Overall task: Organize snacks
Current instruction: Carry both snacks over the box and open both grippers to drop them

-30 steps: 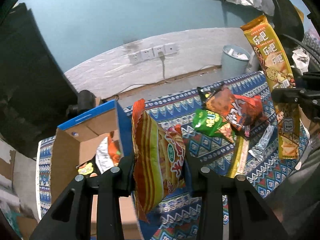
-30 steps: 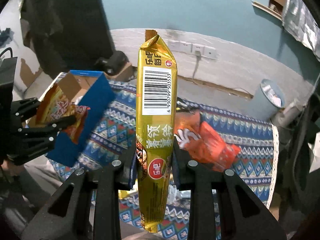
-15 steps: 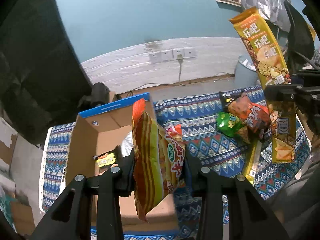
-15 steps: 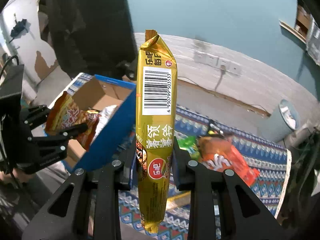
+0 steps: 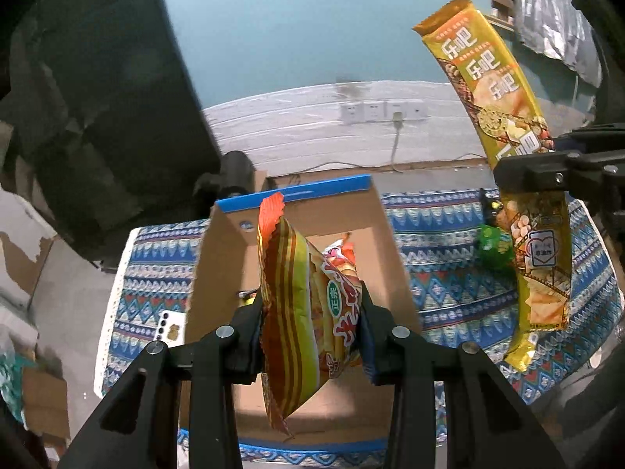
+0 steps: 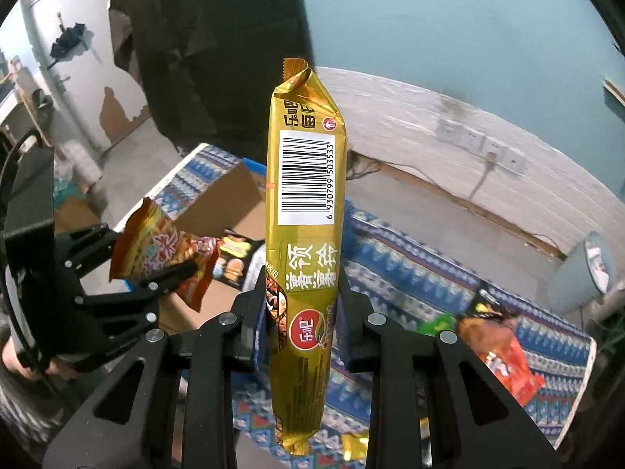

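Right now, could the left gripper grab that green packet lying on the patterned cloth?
Probably not: the left gripper is already clamped on an orange snack bag above the cardboard box, and the green packet lies well off to the side.

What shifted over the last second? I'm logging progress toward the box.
Both claws carried their snacks toward the cardboard box; the left claw now hangs over its opening. Unchanged: it grips the orange packet, and the right claw grips the gold packet.

Room backdrop: teal wall, whitewashed base, patterned cloth

A row of wall sockets (image 5: 382, 111) sits on the white lower wall with one cable (image 5: 395, 144) plugged in. A grey bin (image 6: 582, 273) stands on the floor beyond the blue patterned cloth (image 5: 449, 289). A dark umbrella (image 6: 69, 43) hangs on the white door.
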The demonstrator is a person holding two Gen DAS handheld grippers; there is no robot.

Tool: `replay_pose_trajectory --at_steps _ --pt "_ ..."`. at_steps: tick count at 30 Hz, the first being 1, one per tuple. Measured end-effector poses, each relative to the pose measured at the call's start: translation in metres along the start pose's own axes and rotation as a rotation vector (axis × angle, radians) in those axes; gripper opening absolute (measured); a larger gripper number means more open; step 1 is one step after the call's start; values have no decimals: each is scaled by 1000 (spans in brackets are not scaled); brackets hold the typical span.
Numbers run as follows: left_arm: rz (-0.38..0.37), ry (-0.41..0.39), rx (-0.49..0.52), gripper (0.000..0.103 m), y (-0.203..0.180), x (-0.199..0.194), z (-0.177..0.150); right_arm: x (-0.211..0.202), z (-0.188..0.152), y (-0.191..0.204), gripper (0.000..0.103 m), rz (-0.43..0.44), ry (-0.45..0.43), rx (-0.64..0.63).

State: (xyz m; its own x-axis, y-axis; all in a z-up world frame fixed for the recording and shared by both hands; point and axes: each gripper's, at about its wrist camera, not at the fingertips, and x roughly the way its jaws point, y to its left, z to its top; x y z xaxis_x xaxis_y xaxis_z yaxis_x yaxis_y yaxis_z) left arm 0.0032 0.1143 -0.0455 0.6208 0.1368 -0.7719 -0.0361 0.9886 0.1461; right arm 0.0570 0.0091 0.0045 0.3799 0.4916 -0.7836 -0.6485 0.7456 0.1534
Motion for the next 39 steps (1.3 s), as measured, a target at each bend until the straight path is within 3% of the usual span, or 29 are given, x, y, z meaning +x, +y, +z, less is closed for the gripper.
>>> replay_pose_trajectory --at_steps 13,23,27,29,32,36,39 --pt "51 13 -78 39 42 4 -12 44 37 51 26 79 44 -42" --pt "86 52 -140 40 66 12 -20 82 40 77 27 114 123 -54" --pt "120 71 -152 49 71 16 -22 95 36 79 29 110 166 -55" --pt "130 66 -163 61 73 14 -21 96 34 78 30 99 177 -56" --pt "141 41 -164 75 73 10 -19 95 33 75 46 80 175 -43" --pt "150 36 -151 80 68 10 -17 89 33 68 67 60 161 -31" --pt "134 43 -144 80 64 13 -15 83 29 61 73 42 152 -21"
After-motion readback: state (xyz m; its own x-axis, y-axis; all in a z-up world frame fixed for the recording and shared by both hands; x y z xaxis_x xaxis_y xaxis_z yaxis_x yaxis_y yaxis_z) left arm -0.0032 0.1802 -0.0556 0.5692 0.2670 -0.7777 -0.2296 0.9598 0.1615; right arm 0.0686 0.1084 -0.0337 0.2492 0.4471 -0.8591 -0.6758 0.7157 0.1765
